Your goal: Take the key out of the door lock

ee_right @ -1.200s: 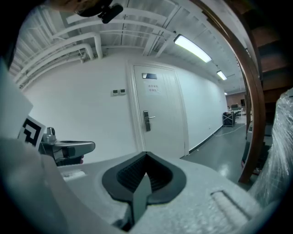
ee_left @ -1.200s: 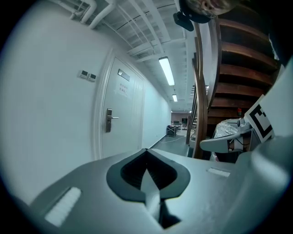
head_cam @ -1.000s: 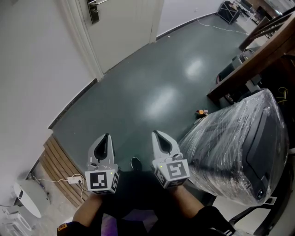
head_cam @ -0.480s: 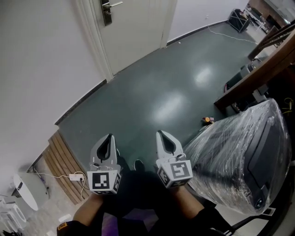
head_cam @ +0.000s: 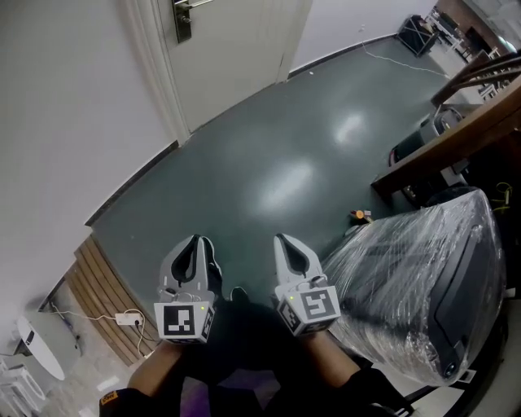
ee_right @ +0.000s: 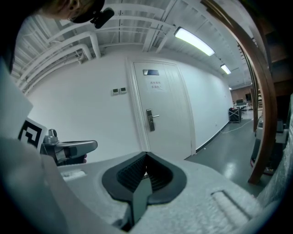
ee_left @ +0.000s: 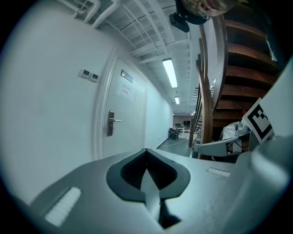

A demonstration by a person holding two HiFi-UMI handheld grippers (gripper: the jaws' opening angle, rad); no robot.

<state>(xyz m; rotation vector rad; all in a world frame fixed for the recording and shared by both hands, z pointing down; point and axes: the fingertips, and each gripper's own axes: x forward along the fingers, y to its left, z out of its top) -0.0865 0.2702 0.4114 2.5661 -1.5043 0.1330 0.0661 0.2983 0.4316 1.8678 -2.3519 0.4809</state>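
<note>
One lock plate [head_cam: 183, 20] sits on the white door [head_cam: 232, 49] well ahead, its key too small to make out, while my left gripper [head_cam: 194, 241] and right gripper [head_cam: 281, 239] hover over the green floor [head_cam: 269, 179], jaws pressed together, holding nothing.

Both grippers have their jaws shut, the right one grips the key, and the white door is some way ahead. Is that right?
Not quite: the right gripper holds nothing. The right gripper view shows its jaws shut with nothing between them. The left gripper has its jaws shut too, and the white door is some way ahead.
</note>
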